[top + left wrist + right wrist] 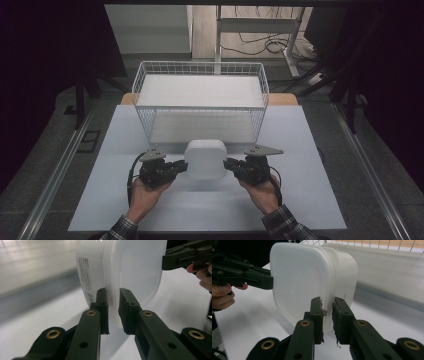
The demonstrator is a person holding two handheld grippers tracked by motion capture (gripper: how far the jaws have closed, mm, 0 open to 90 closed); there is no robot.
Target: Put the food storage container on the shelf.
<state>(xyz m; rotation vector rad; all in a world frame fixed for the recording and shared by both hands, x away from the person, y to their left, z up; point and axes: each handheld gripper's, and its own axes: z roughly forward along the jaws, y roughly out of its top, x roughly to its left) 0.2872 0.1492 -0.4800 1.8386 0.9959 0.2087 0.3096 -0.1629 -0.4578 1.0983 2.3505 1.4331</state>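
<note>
A white plastic lidded container [205, 158] hangs between my two grippers, just in front of the white wire basket [145, 79]. My left gripper [183, 166] is shut on the container's left rim, and my right gripper [228, 165] is shut on its right rim. In the left gripper view the container [130, 270] stands on edge with a printed label on its side, its lid rim pinched between my jaws [113, 312]. In the right gripper view the container [304, 282] is gripped the same way at my right gripper [327, 320], with the other gripper [259, 280] on its far rim.
The wire basket stands at the back of a white mat [310, 190] on the table. A hand [142, 197] holds each gripper. Beyond the table are desk legs and cables [260, 45] on the floor.
</note>
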